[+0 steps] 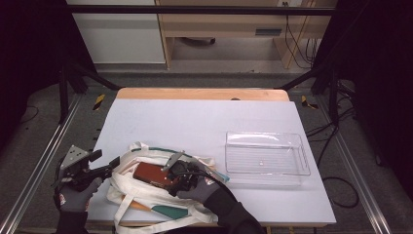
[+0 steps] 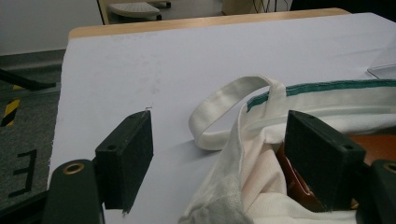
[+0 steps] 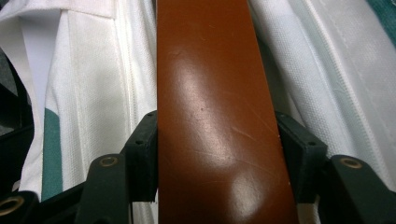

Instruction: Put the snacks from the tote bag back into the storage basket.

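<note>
The right tongs (image 3: 217,158) clench the brown case (image 3: 210,93) lying in the bag (image 1: 146,195) whose rim the left tongs (image 2: 233,154) straddle, released; next, I'd guess, lifting it out.

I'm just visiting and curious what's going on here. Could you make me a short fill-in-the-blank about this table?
1. The brown wallet sits between the jaws of the ____ gripper.
2. The wallet lies in the mouth of a white cloth ____.
3. The clear plastic tray holds ____.
4. The left gripper has its jaws ____.

Missing words: right; bag; nothing; open
</note>
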Action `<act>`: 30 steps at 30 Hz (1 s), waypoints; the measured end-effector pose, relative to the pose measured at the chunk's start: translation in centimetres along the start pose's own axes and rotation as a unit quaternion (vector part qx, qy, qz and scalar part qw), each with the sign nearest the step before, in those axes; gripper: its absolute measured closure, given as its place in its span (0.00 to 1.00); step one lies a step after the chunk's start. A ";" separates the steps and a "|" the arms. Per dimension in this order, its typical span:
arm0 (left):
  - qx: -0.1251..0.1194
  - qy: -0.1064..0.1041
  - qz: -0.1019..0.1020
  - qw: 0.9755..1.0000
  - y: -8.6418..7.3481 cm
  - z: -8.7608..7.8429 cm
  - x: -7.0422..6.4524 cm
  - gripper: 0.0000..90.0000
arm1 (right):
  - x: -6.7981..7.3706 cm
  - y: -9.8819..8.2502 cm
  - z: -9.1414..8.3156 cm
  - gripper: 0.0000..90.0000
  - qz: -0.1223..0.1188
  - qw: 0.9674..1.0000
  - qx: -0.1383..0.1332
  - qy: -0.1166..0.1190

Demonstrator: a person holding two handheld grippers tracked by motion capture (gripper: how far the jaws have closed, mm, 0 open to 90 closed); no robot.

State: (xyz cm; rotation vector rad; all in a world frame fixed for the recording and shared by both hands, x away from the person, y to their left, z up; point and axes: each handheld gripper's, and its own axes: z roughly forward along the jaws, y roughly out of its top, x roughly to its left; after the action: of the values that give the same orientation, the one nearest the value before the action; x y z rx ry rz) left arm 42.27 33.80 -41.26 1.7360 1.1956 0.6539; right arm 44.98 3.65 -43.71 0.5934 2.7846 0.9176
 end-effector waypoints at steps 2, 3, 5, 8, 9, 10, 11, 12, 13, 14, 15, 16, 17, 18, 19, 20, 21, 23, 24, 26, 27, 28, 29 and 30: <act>-0.001 0.000 -0.001 1.000 0.0 0.0 0.0 0.26 | 0.0 0.0 -0.1 0.47 -0.004 1.000 0.000 -0.001; -0.001 0.000 -0.001 1.000 0.0 0.0 0.0 0.26 | 0.0 0.0 -0.1 0.47 -0.004 1.000 0.000 -0.001; -0.001 0.001 -0.002 1.000 0.0 0.0 0.1 0.26 | 0.1 0.1 -0.2 0.48 -0.007 1.000 -0.003 -0.004; -0.002 0.001 -0.002 1.000 0.0 -0.1 0.1 0.26 | 0.2 0.2 -0.7 0.48 -0.009 1.000 -0.006 -0.005; -0.003 0.001 -0.003 1.000 0.0 -0.1 0.1 0.26 | 0.2 0.2 -0.9 0.48 -0.010 1.000 -0.009 -0.005; -0.002 0.001 -0.003 1.000 0.0 -0.1 0.1 0.26 | 0.3 0.3 -1.2 0.48 -0.009 1.000 -0.013 -0.006; -0.003 0.001 -0.003 1.000 0.0 -0.1 0.2 0.26 | 0.3 0.3 -1.5 0.48 -0.011 1.000 -0.017 -0.005; -0.003 0.001 -0.003 1.000 0.0 -0.1 0.2 0.26 | 0.3 0.3 -1.8 0.48 -0.012 1.000 -0.021 -0.002; -0.003 0.001 -0.003 1.000 0.0 -0.1 0.1 0.26 | 0.5 0.3 -2.6 0.48 -0.009 0.999 -0.033 0.004; -0.003 0.002 -0.003 1.000 0.0 -0.1 0.1 0.26 | 0.5 0.3 -2.6 0.48 -0.009 0.999 -0.033 0.004; -0.004 0.001 -0.003 1.000 0.0 -0.2 0.1 0.26 | 0.5 0.3 -3.0 0.48 -0.008 0.999 -0.039 0.007; -0.005 0.001 -0.003 1.000 0.0 -0.2 0.1 0.26 | 0.6 0.2 -3.5 0.48 -0.009 0.999 -0.043 0.008; -0.005 0.002 -0.003 1.000 0.0 -0.2 0.1 0.26 | 0.6 0.2 -3.8 0.48 -0.008 0.999 -0.046 0.007; -0.005 0.002 -0.003 1.000 0.0 -0.2 0.1 0.26 | 0.6 0.1 -4.2 0.48 -0.012 0.999 -0.048 0.005; -0.005 0.002 -0.003 1.000 0.0 -0.2 0.1 0.26 | 0.6 0.0 -4.7 0.48 -0.013 0.999 -0.051 0.007; -0.006 0.002 -0.004 1.000 0.0 -0.2 0.2 0.26 | 0.7 -0.1 -4.9 0.48 -0.011 0.999 -0.051 0.008; -0.006 0.002 -0.003 1.000 0.0 -0.2 0.2 0.26 | 0.7 -0.2 -5.4 0.48 -0.013 0.998 -0.055 0.009; -0.007 0.002 -0.003 1.000 0.0 -0.2 0.1 0.26 | 0.8 -0.3 -6.0 0.48 -0.014 0.998 -0.062 0.007; -0.008 0.002 -0.002 1.000 0.1 -0.2 0.1 0.26 | 0.8 -0.4 -6.4 0.48 -0.014 0.998 -0.065 0.007; -0.009 0.001 -0.001 1.000 0.1 -0.2 0.1 0.25 | 0.8 -0.5 -7.1 0.48 -0.013 0.997 -0.071 0.011; -0.009 0.002 0.000 1.000 0.1 -0.2 0.1 0.25 | 0.7 -0.6 -7.4 0.48 -0.012 0.997 -0.073 0.010; -0.008 0.002 0.000 1.000 0.1 -0.2 0.0 0.25 | 0.7 -0.6 -7.7 0.48 -0.010 0.997 -0.077 0.010; -0.008 0.002 0.000 1.000 0.1 -0.2 0.0 0.25 | 0.7 -0.7 -8.0 0.48 -0.010 0.997 -0.077 0.008; -0.007 0.002 0.001 1.000 0.1 -0.2 0.0 0.25 | 0.6 -0.8 -8.3 0.48 -0.009 0.997 -0.079 0.008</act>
State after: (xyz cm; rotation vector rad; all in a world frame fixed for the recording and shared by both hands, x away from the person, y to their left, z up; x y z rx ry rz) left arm 42.17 33.88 -41.13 1.7241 1.1897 0.6658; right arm 41.99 -1.14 -37.53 0.5387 2.6933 1.1298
